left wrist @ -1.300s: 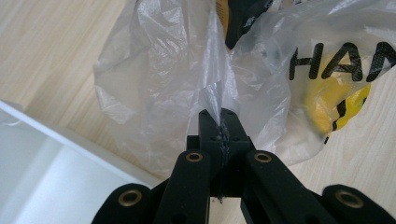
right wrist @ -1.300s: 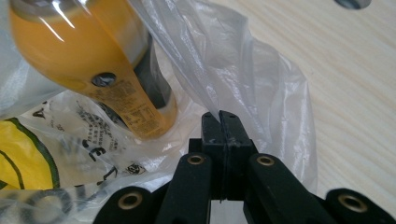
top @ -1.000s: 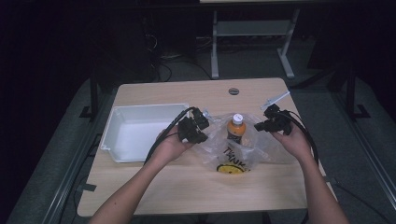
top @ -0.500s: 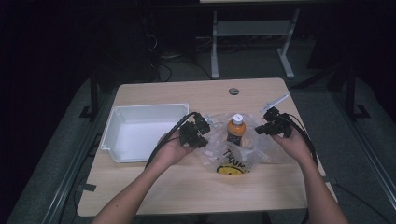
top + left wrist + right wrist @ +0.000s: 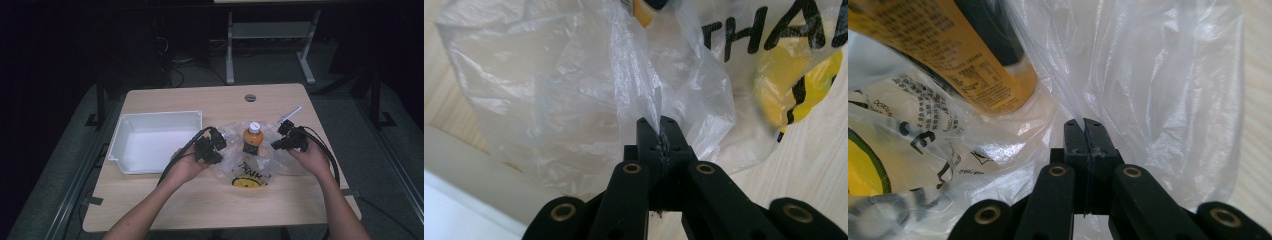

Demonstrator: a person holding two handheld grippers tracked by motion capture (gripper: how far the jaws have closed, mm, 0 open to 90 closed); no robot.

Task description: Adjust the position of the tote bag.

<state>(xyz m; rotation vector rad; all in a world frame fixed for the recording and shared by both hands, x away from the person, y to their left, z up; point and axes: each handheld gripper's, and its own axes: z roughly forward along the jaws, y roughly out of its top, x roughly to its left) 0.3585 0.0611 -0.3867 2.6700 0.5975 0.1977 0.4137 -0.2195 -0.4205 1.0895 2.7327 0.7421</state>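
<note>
Plastic film is pinched on both sides: the left gripper (image 5: pixel 658 131) is closed on a fold of the clear plastic bag (image 5: pixel 574 90), and the right gripper (image 5: pixel 1083 131) is closed on the bag's film at the opposite side. In the high view the bag (image 5: pixel 285 162) is seen lying on the wooden table (image 5: pixel 210 200), just right of the white bin (image 5: pixel 115 145), with the left gripper (image 5: pixel 212 147) at its left edge and the right gripper (image 5: pixel 287 140) at its right edge. An orange drink bottle (image 5: pixel 252 139) with a white cap is stood upright between the two grippers, seemingly inside the bag's spread mouth; in the right gripper view its orange label (image 5: pixel 963 60) is seen through the film, close to the closed jaws. The bag's printed yellow emblem (image 5: pixel 246 181) is turned toward the person.

The step in hand is judged to be the bagging of the bottle, with the mouth held apart around it. For the next move, both pinches would need to be kept firm and drawn evenly, since thin film can slip or tear, and the upright bottle could be tipped if one side is pulled harder.
</note>
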